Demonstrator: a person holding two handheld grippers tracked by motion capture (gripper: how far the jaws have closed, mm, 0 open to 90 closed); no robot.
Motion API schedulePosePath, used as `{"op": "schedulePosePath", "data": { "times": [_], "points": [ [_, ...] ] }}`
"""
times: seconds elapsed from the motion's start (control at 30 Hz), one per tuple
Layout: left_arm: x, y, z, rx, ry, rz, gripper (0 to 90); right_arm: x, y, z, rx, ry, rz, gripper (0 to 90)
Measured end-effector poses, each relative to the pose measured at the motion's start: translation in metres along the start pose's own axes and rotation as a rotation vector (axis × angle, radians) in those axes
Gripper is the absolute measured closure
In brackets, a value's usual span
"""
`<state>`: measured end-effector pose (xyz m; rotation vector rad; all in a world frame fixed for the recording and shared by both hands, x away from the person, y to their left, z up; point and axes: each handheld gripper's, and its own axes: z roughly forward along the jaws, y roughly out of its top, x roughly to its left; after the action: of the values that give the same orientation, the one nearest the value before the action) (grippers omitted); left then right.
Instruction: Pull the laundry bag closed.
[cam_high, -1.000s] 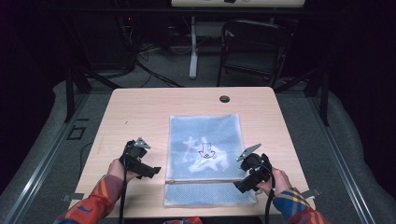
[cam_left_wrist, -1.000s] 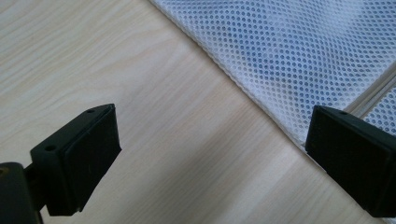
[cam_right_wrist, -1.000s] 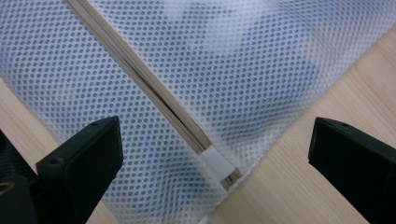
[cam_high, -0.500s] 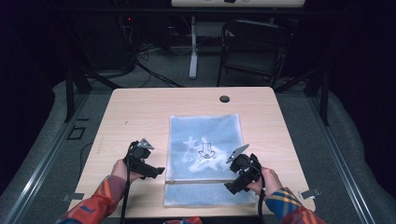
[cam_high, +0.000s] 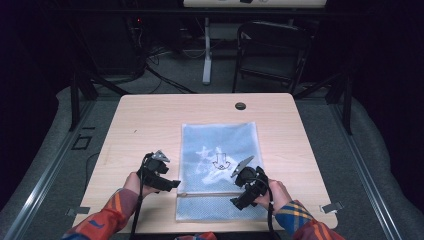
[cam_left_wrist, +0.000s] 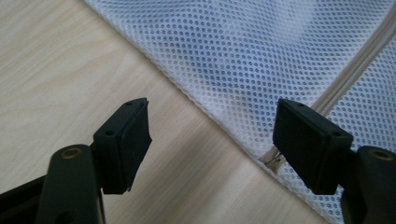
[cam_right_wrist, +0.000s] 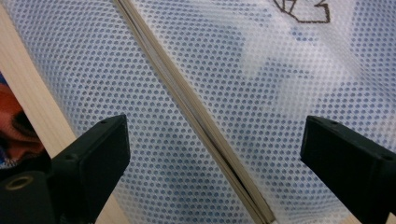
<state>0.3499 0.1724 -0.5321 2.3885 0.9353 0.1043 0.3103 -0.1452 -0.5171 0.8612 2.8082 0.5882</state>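
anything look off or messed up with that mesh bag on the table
Nothing stands out. The mesh bag lies flat and square on the table, its zipper straight and no tear visible. Both tongs are open over the zipper line.

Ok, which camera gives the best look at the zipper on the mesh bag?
The right gripper view: the zipper runs close and sharp across the mesh bag. The left gripper view catches its end at the bag's edge, partly behind a jaw. The high view shows it as a thin line.
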Motion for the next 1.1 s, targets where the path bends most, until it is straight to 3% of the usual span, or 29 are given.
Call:
{"op": "schedulePosePath", "data": {
  "times": [0.27,0.5,0.67,1.1],
  "points": [
    [-0.002,0.000,0.002,0.001,-0.018,0.001,45.1,0.009,0.011,0.006,-0.024,0.032,-0.028,10.8],
    [-0.003,-0.001,0.004,0.003,-0.062,0.000,59.7,0.021,0.023,0.010,-0.054,0.067,-0.062,16.0],
    [-0.004,-0.001,0.007,0.020,-0.094,0.009,66.0,0.031,0.032,0.016,-0.070,0.073,-0.109,21.1],
    [-0.004,-0.002,0.015,0.054,-0.117,0.005,79.7,0.050,0.060,0.031,-0.120,0.119,-0.152,37.7]
  ]
}}
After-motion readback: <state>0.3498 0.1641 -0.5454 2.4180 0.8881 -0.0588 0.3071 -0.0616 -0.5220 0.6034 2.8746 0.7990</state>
